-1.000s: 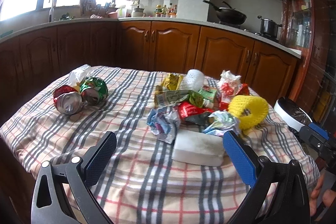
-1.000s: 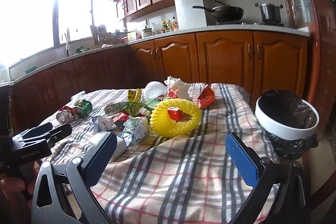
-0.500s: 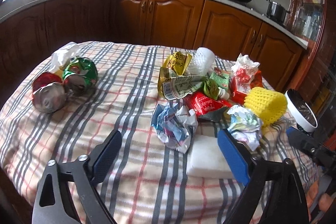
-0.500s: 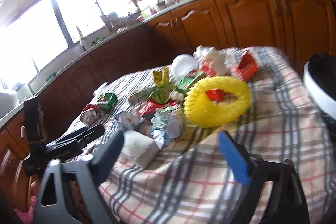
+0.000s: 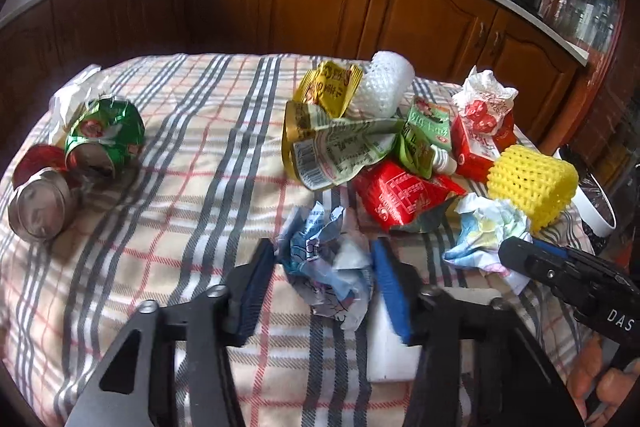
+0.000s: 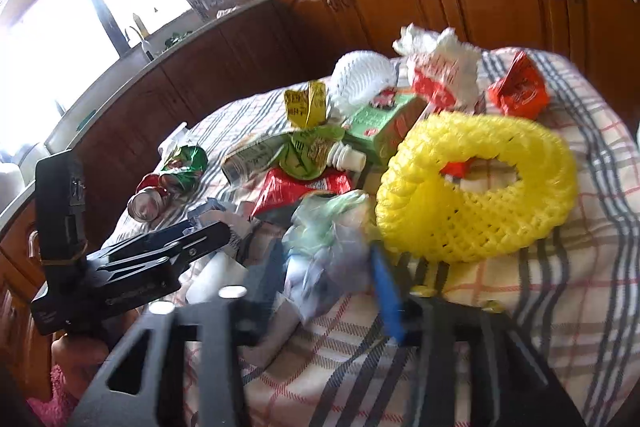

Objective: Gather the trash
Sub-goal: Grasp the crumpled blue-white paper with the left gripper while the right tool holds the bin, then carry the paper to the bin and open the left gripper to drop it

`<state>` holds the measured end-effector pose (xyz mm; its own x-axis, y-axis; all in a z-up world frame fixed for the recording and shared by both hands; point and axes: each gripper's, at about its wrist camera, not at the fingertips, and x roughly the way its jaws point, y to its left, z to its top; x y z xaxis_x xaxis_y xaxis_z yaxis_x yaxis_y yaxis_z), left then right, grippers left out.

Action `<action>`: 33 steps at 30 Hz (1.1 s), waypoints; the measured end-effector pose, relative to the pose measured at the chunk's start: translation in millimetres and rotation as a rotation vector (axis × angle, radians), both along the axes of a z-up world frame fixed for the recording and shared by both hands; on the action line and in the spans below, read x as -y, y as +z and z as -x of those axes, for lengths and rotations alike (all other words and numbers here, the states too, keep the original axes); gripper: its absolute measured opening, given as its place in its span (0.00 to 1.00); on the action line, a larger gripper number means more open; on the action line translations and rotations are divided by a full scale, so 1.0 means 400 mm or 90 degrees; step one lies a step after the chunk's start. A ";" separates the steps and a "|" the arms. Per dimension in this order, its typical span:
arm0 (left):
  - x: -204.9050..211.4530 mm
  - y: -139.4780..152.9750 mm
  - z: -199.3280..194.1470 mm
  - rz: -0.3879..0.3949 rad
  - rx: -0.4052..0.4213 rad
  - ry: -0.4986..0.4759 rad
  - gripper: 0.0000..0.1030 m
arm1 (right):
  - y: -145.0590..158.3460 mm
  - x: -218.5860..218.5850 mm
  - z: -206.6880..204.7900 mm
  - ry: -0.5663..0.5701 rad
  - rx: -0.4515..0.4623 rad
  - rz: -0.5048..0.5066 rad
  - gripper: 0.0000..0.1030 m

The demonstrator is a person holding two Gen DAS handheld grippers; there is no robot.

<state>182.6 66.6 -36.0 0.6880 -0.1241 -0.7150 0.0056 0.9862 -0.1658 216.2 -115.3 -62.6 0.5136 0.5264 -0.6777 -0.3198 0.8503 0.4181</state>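
Trash lies on a table with a plaid cloth [image 5: 192, 187]. My left gripper [image 5: 324, 267] has its fingers closed in on both sides of a crumpled blue-and-white paper ball [image 5: 328, 259], touching it. My right gripper [image 6: 328, 267] likewise closes around a crumpled pale green-and-white paper ball [image 6: 324, 239], which also shows in the left wrist view [image 5: 488, 231]. A yellow foam net [image 6: 476, 187] lies just right of it. A white foam block [image 5: 388, 343] lies under the left gripper's right finger.
Two crushed cans [image 5: 72, 163] lie at the table's left. Wrappers, a green carton [image 6: 384, 123], a red packet [image 5: 404, 195] and a white foam net [image 5: 384, 87] pile up behind. A white bin with a black liner [image 5: 596, 207] stands at the right edge. Wooden cabinets stand behind.
Both grippers moved forward and down to the pile and narrowed their fingers, the left around the blue paper ball, the right around the pale green one.
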 end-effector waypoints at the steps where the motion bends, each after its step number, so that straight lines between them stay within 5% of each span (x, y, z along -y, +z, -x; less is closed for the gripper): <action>1: 0.000 0.004 0.001 0.000 0.006 -0.002 0.36 | 0.000 -0.001 0.004 0.004 0.004 -0.002 0.27; 3: 0.001 0.010 0.007 0.007 0.015 -0.007 0.33 | 0.008 -0.001 0.011 0.009 0.012 -0.002 0.14; 18: 0.052 0.159 0.148 0.013 0.126 -0.031 0.29 | 0.133 0.078 0.094 0.011 0.082 -0.086 0.14; 33: 0.241 0.214 0.091 0.015 0.163 -0.145 0.29 | 0.210 0.376 0.133 -0.168 0.144 -0.072 0.14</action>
